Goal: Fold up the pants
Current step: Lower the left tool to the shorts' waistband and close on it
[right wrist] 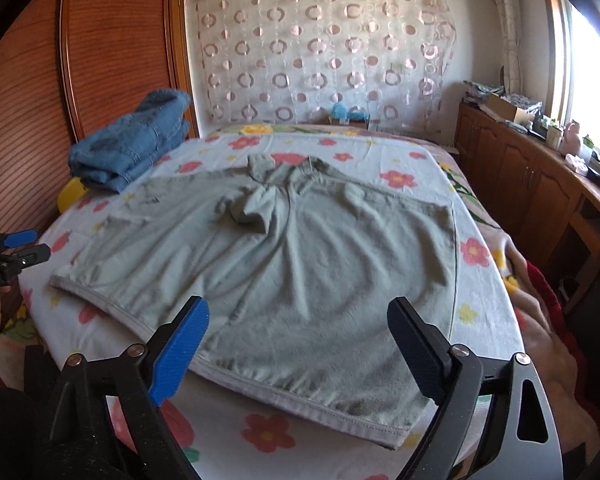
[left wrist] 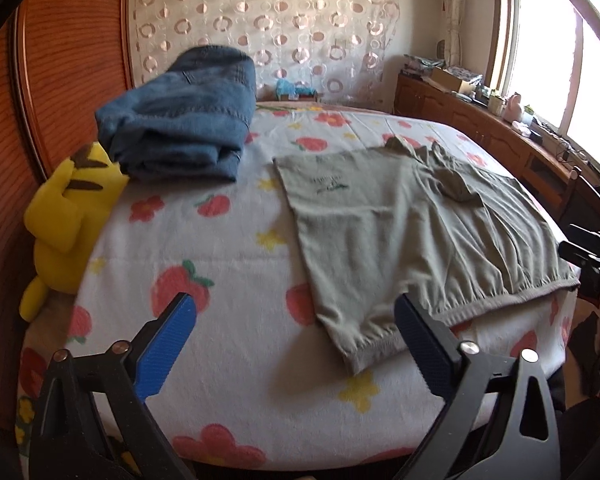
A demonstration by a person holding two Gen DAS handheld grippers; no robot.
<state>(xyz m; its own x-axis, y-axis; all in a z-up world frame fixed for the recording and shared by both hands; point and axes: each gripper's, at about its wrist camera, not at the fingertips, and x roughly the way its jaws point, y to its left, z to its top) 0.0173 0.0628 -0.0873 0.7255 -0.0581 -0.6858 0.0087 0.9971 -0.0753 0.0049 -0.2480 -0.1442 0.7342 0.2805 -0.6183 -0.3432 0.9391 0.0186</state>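
A grey-green garment (left wrist: 412, 224) lies spread flat on the flowered bed cover (left wrist: 228, 240), its elastic hem toward me; it also shows in the right wrist view (right wrist: 292, 264). My left gripper (left wrist: 296, 312) is open and empty, above the bed near the garment's near left corner. My right gripper (right wrist: 300, 320) is open and empty, above the garment's near hem. The right gripper also shows at the right edge of the left wrist view (left wrist: 592, 256), and the left gripper at the left edge of the right wrist view (right wrist: 20, 248).
Folded blue jeans (left wrist: 180, 120) lie at the bed's far left, also in the right wrist view (right wrist: 132, 144). A yellow plush toy (left wrist: 68, 216) leans against the wooden headboard (left wrist: 32, 128). A wooden cabinet (right wrist: 532, 184) with clutter runs along the right under the window.
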